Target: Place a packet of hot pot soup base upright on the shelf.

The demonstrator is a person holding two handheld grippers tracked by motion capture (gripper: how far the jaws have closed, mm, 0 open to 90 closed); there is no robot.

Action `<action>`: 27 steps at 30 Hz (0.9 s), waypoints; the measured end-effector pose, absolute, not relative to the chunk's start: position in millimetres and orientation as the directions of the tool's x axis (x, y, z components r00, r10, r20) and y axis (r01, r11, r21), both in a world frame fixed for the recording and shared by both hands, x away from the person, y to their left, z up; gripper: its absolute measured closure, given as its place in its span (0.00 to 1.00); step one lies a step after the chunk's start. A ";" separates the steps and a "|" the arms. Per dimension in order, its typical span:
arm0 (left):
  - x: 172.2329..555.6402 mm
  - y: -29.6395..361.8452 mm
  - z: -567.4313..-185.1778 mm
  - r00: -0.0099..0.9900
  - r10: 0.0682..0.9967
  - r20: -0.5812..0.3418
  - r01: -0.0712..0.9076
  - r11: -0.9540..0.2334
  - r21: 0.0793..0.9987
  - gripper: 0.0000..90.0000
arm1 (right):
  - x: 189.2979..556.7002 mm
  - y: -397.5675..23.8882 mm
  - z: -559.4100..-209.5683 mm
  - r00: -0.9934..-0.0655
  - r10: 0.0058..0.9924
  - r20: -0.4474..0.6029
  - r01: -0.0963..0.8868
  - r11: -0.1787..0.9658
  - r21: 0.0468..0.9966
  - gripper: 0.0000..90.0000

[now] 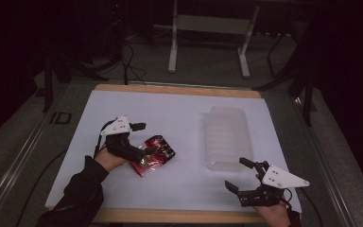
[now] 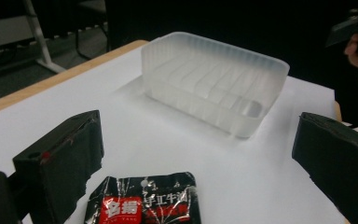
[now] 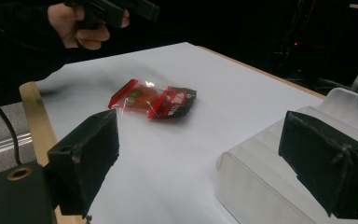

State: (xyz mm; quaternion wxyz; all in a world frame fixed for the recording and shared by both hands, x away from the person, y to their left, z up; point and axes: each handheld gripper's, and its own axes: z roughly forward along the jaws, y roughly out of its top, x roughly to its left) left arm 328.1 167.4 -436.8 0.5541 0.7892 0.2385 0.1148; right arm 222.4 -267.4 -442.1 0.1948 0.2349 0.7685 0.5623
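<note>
Toward the desk's point(image 1: 179, 198) left side lies the red snack packet point(image 1: 153, 154), flat, with our left gripper point(image 1: 141, 138) over it, jaws open. We judge the pickup is starting; next we close on it. Our right gripper point(image 1: 239, 175), jaws open, waits beside the clear tray point(image 1: 228, 137).

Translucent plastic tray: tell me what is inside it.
The translucent ribbed plastic tray holds nothing visible; its ridged floor shows bare in the left gripper view. The red and black snack packet lies outside on the white table sheet.
</note>
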 end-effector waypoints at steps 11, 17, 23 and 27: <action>360.6 160.2 -455.7 0.830 0.556 -0.056 0.277 -0.321 0.906 0.08 | 222.9 -265.5 -443.6 -0.822 0.569 -0.033 0.143 0.261 0.955 0.14; 378.2 156.5 -467.2 0.817 0.575 -0.041 0.310 -0.378 0.873 0.17 | 223.0 -266.5 -444.0 -0.824 0.566 -0.032 0.141 0.259 0.955 0.14; 395.5 153.3 -482.7 0.807 0.589 -0.046 0.349 -0.414 0.841 0.30 | 222.9 -267.2 -444.0 -0.825 0.565 -0.028 0.145 0.259 0.955 0.15; 403.1 152.5 -495.8 0.811 0.583 -0.043 0.355 -0.433 0.828 0.40 | 223.0 -266.1 -444.7 -0.829 0.559 -0.029 0.148 0.267 0.952 0.15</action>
